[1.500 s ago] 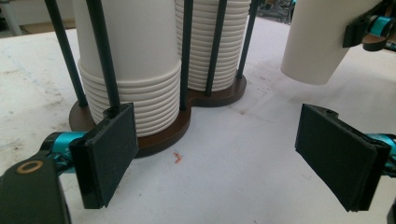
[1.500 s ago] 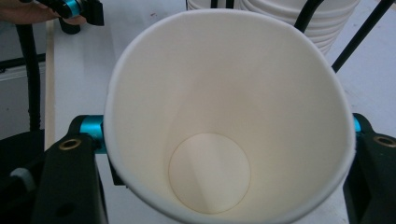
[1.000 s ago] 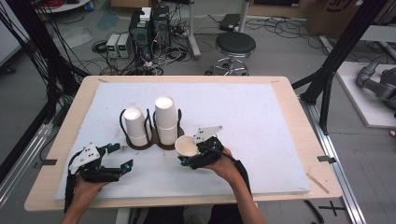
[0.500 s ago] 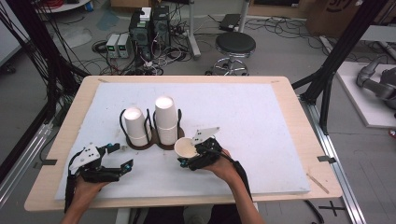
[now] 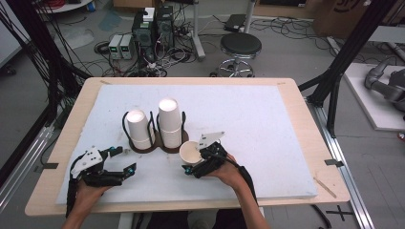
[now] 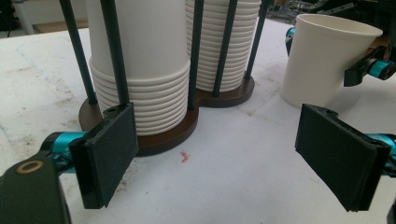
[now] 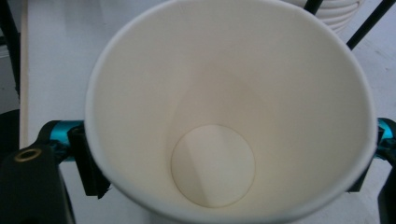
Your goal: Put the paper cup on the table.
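Holding one paper cup (image 5: pixel 191 151) upright on the white mat (image 5: pixel 267 124) just beside the cup holder (image 5: pixel 154 143), our right gripper (image 5: pixel 197 164) clamps its sides; we judge one cup pulled out, stacks remaining. Our left gripper (image 5: pixel 125 162) waits wide, empty.

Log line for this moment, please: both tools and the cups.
right tool: shut on paper cup, upright, empty | left tool: open, holding nothing | cup stacks: two, upside down in holder
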### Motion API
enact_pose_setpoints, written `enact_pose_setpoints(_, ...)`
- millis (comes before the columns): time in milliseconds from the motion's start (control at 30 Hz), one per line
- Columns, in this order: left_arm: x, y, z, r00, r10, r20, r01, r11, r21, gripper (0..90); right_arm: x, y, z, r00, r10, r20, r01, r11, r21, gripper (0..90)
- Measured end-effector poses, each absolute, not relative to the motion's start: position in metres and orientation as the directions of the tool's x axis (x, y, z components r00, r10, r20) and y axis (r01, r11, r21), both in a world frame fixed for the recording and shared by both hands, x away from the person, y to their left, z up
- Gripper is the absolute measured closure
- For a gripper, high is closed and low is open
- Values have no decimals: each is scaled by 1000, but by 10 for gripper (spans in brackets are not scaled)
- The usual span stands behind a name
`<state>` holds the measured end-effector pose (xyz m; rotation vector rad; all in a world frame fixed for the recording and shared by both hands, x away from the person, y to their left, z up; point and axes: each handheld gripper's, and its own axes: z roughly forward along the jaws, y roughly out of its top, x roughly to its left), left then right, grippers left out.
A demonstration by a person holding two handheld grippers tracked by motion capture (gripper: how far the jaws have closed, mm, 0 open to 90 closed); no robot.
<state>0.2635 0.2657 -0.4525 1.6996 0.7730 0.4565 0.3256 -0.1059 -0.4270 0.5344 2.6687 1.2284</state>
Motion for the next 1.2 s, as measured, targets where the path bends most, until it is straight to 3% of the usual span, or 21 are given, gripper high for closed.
enact_pose_setpoints(567,263,265,-453,707,702,-87,250,-133,959,130,311,-145,-430,-911,409,45,278,530,801,138)
enact_pose_setpoints(1200,263,264,-452,695,714,-82,255,-138,957,131,303,-194,-433,-851,523,55,319,429,845,138)
